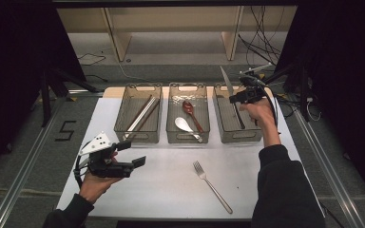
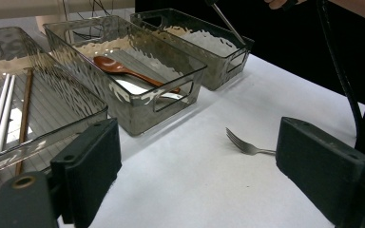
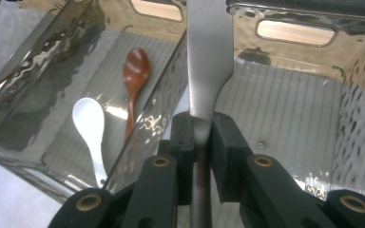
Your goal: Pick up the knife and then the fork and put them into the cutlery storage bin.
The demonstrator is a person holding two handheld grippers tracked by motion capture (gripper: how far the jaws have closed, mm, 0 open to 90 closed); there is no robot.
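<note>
My right gripper (image 1: 241, 97) is shut on a steel table knife (image 1: 226, 81) and holds it over the right-hand clear bin (image 1: 241, 137). In the right gripper view the pads (image 3: 182, 142) pinch the knife (image 3: 208, 66) at its neck, and the blade points away over the bin's ribbed floor (image 3: 285, 114). The handle slants down into the bin. My left gripper (image 1: 134, 153) hovers open and empty above the table's left front. Between its wide jaws (image 2: 204, 166) a fork (image 2: 244, 145) lies farther off on the white tabletop. That fork (image 1: 211, 185) sits at the front centre.
Three clear bins stand in a row at the back. The left bin (image 1: 137, 138) holds chopsticks (image 1: 142, 114). The middle bin (image 1: 188, 139) holds a brown spoon (image 1: 190, 111) and a white spoon (image 1: 185, 126). Cables and dark stands sit beyond the right table edge.
</note>
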